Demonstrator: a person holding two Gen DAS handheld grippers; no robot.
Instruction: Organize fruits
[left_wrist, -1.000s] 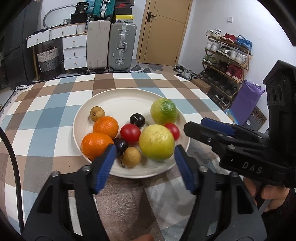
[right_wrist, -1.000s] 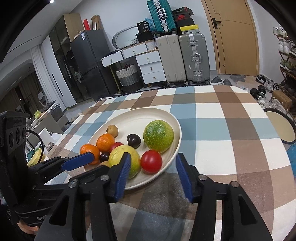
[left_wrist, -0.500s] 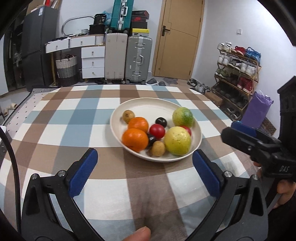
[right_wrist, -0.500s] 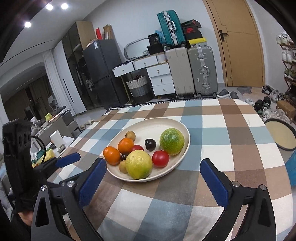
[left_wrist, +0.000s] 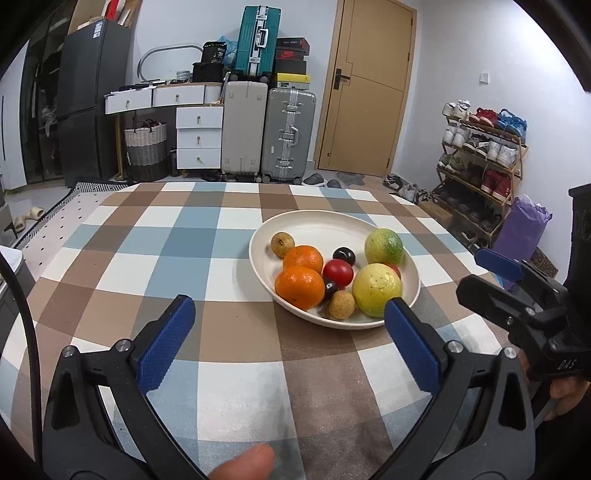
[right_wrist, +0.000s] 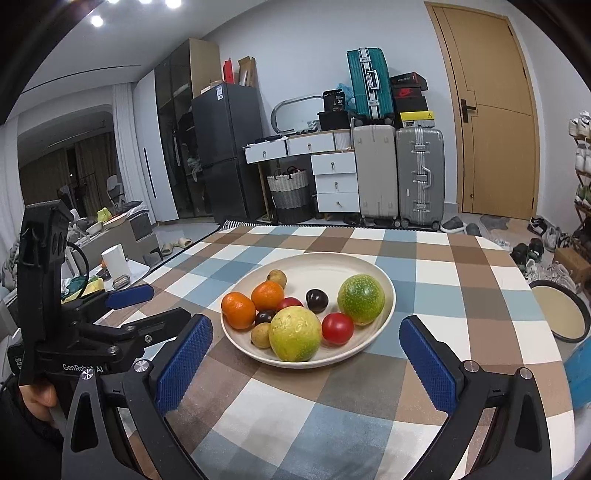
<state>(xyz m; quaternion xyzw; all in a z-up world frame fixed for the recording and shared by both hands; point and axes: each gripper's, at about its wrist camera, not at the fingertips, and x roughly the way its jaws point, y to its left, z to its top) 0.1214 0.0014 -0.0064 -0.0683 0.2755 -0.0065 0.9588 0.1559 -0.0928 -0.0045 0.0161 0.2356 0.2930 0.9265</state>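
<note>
Nine fruits crowd the plate (right_wrist: 382, 284); both grippers, left (left_wrist: 288, 334) and right (right_wrist: 306, 363), hang spread and empty before it, so a grab could nudge neighbours out

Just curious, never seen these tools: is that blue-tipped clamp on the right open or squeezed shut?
Open. The right gripper has its blue pads spread wide, with nothing between them, short of the plate.

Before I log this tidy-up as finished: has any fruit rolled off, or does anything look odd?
Nothing stands out. All the fruit sits inside the cream plate on the checked tablecloth, none spilled. Both the left gripper and right gripper are open and empty.
</note>
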